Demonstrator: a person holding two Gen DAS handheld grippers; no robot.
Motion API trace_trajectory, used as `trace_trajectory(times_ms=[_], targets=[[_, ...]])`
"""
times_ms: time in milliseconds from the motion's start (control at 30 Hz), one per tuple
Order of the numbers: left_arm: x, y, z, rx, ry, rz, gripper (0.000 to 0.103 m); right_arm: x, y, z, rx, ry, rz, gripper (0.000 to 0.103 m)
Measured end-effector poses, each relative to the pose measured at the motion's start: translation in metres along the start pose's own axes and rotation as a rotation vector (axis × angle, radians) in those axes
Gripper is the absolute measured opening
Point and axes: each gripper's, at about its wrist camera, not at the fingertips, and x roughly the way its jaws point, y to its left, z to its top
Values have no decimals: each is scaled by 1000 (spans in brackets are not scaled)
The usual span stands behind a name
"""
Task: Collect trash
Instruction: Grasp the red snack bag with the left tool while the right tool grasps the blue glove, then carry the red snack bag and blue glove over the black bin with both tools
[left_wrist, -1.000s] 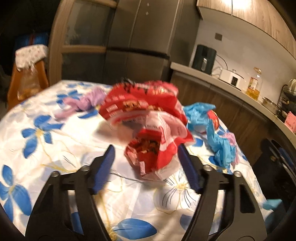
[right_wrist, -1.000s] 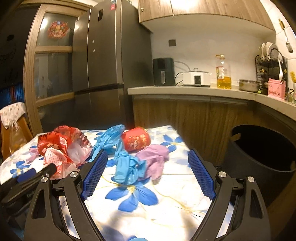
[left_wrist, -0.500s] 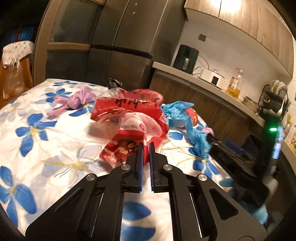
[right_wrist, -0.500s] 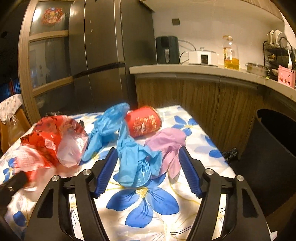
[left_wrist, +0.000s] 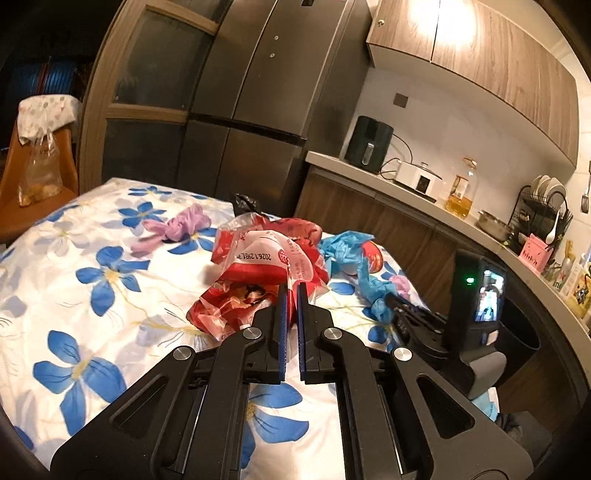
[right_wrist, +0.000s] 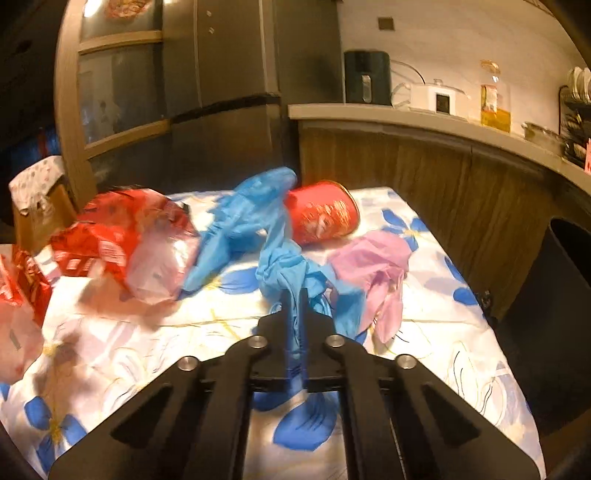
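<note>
My left gripper (left_wrist: 291, 291) is shut on a red and white snack wrapper (left_wrist: 258, 273) and holds it just above the flowered tablecloth (left_wrist: 92, 295). My right gripper (right_wrist: 294, 299) is shut on a crumpled blue glove (right_wrist: 284, 266). A second blue glove (right_wrist: 243, 218), a red can (right_wrist: 325, 218) on its side and a pink glove (right_wrist: 373, 262) lie beyond it. Another red wrapper (right_wrist: 122, 232) lies to the left. A purple glove (left_wrist: 177, 225) lies far left in the left wrist view. The right gripper shows at the right of the left wrist view (left_wrist: 424, 325).
A black bin (right_wrist: 554, 280) stands off the table's right edge. A wooden counter (left_wrist: 406, 195) with appliances runs behind. A dark fridge (left_wrist: 240, 110) stands at the back. A chair (left_wrist: 33, 173) with a bag stands far left.
My left gripper closed on the red wrapper and lifted it a little. My right gripper moved in and closed on the blue glove.
</note>
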Motion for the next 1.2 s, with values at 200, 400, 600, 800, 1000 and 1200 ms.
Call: trace_trajectory(times_ms=[200, 400, 600, 800, 1000, 1200], targets=[[-16, -2, 2, 3, -23, 10, 3, -55, 0, -3, 8, -86, 53, 2], [-28, -14, 2, 9, -39, 1, 3, -108, -11, -1, 46, -166, 69, 2], [-39, -32, 0, 32, -55, -13, 3, -139, -27, 0, 70, -214, 48, 2], [-42, -51, -2, 57, -61, -33, 3, -163, -44, -1, 90, -257, 22, 2], [-44, -72, 0, 90, -76, -64, 3, -180, -67, 0, 120, -297, -19, 2], [-36, -100, 6, 126, -93, -109, 3, -192, -94, 4, 152, -336, -70, 2]])
